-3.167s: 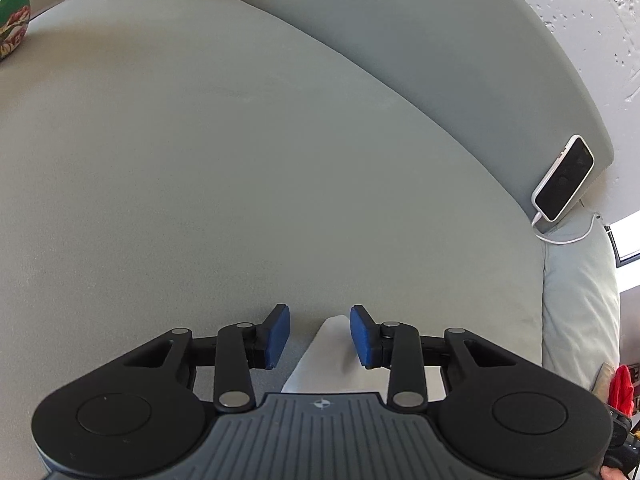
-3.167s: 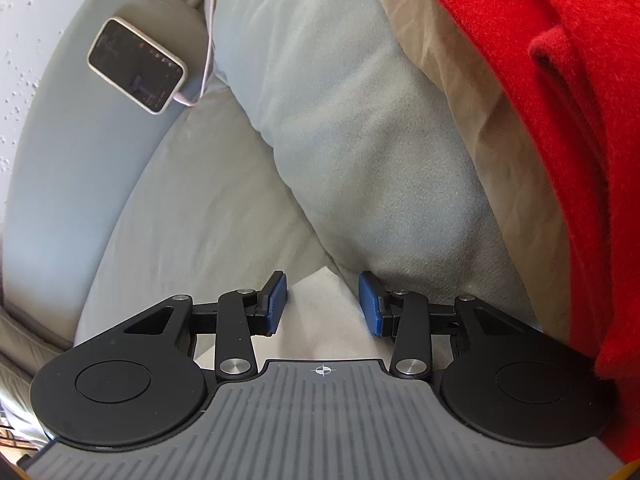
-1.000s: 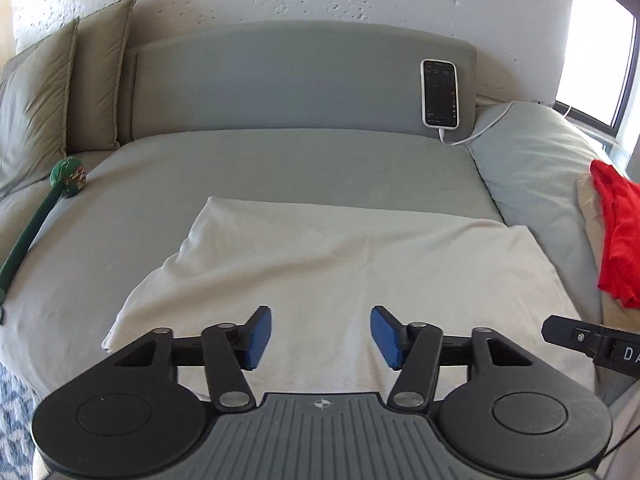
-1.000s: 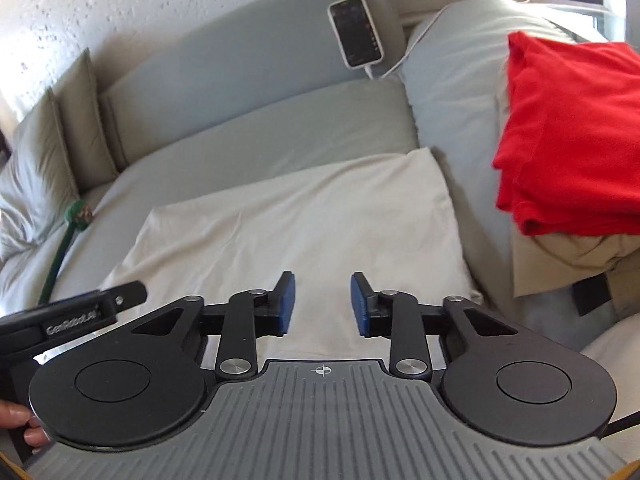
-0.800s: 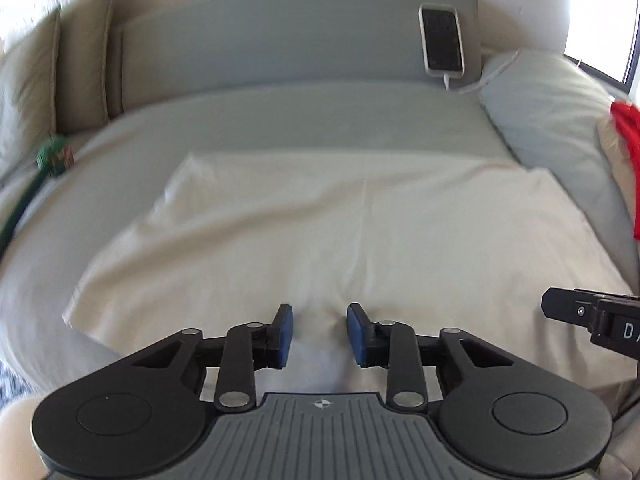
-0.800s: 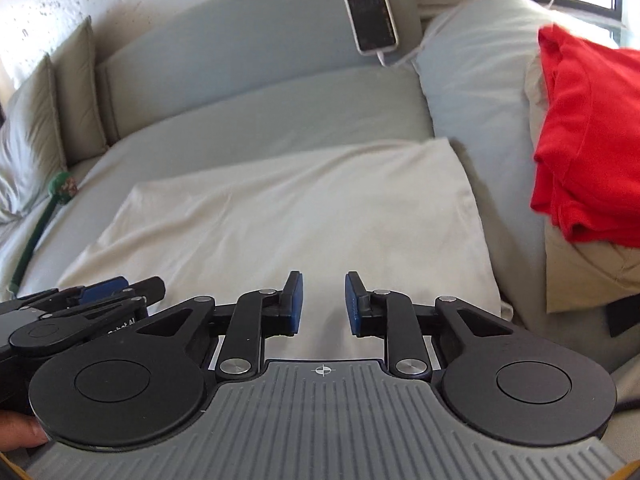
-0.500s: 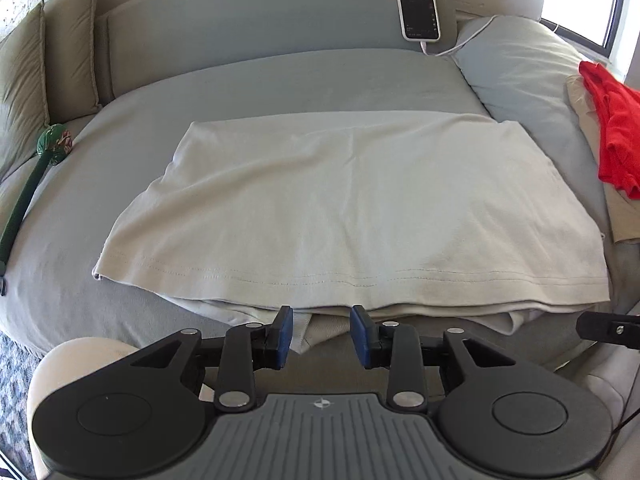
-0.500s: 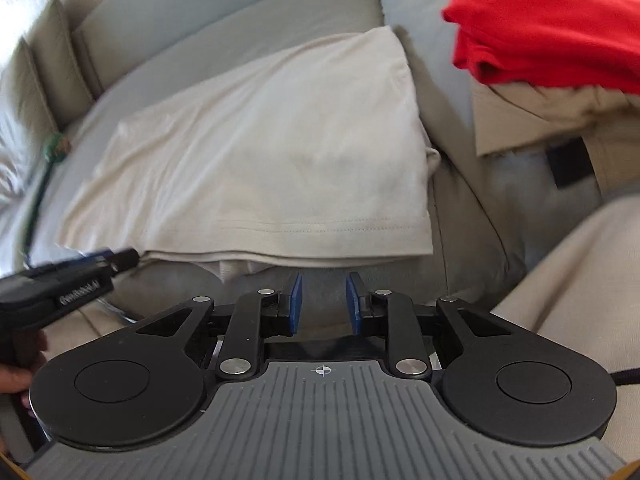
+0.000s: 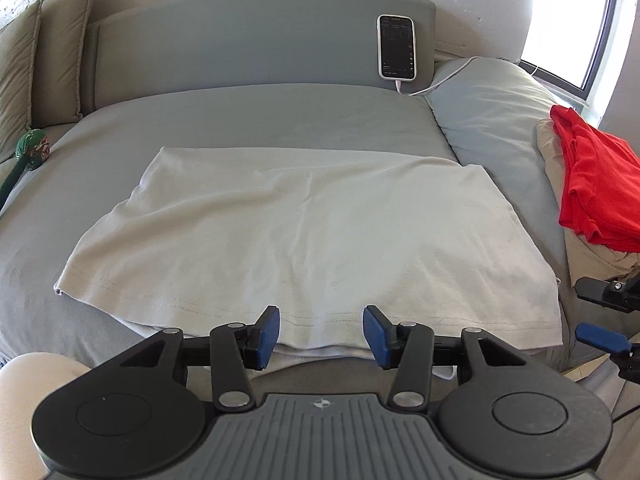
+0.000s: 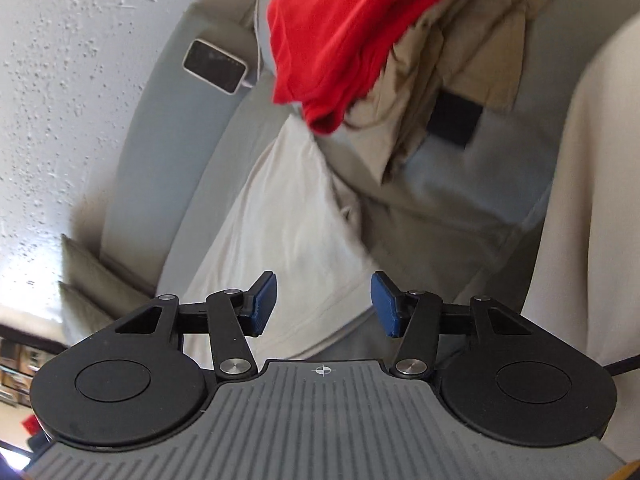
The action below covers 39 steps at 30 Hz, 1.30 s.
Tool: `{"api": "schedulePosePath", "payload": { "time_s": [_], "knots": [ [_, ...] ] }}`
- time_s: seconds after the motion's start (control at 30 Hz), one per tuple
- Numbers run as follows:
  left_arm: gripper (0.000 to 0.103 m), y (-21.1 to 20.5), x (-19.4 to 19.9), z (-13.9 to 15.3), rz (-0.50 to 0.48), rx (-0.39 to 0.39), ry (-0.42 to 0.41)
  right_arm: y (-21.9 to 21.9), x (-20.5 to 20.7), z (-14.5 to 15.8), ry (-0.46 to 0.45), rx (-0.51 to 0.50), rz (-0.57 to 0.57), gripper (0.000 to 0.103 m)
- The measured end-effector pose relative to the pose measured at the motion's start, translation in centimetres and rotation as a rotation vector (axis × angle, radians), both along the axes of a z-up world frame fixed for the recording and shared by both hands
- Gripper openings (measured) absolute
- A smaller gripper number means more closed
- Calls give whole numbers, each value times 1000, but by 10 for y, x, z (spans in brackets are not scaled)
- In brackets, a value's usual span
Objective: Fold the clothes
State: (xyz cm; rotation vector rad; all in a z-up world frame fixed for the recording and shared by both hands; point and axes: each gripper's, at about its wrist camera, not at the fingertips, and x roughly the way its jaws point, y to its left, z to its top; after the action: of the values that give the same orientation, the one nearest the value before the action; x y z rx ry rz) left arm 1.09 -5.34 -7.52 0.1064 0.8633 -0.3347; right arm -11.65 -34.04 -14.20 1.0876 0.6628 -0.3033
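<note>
Over the near hem of the shirt (image 9: 308, 240), left gripper (image 9: 320, 334) spread wide, empty. At the shirt's right edge, right gripper (image 10: 323, 304) likewise parted, empty, view tilted. Shirt folded flat on the bed (image 9: 256, 116); red garment (image 9: 592, 184) and phone (image 9: 396, 47) beyond.

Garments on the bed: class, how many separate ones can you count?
3: a cream shirt spread flat in the middle, a red garment at the right, and a tan garment beneath it. More may be hidden.
</note>
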Motion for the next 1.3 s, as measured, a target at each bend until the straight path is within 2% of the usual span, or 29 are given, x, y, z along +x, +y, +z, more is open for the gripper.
{"api": "schedulePosePath", "payload": {
  "time_s": [0.17,0.23,0.3,0.53,0.57,0.6,0.63,0.7,0.8,1.07,1.17,1.3],
  "knots": [
    [47,-4,7,-8,-9,1,13,-18,19,-12,7,-3,-7,55],
    [48,-6,10,-11,-13,1,18,-24,23,-17,-5,8,-6,51],
    [49,-7,12,-14,-17,1,24,-25,28,-22,-13,-7,10,40],
    [49,-7,20,-17,-17,-7,30,-24,46,-42,-92,-22,16,36],
    [49,-5,21,-14,-12,-13,25,-24,47,-44,-101,-28,15,30],
    [49,-2,21,-11,-7,-18,21,-23,46,-44,-96,-47,16,19],
    [49,1,21,-8,-2,-23,17,-22,45,-43,-92,-59,14,16],
    [49,6,22,-2,9,-34,8,-18,50,-33,-77,-90,17,7],
    [49,14,23,7,25,-50,-5,-5,61,-12,-62,-160,39,6],
    [48,36,26,30,67,-92,-40,74,120,66,-81,-492,219,6],
    [48,76,25,49,174,-128,-115,108,144,90,-92,-602,300,6],
    [48,137,25,64,326,-189,-161,176,152,103,-128,-638,464,6]
  ]
}}
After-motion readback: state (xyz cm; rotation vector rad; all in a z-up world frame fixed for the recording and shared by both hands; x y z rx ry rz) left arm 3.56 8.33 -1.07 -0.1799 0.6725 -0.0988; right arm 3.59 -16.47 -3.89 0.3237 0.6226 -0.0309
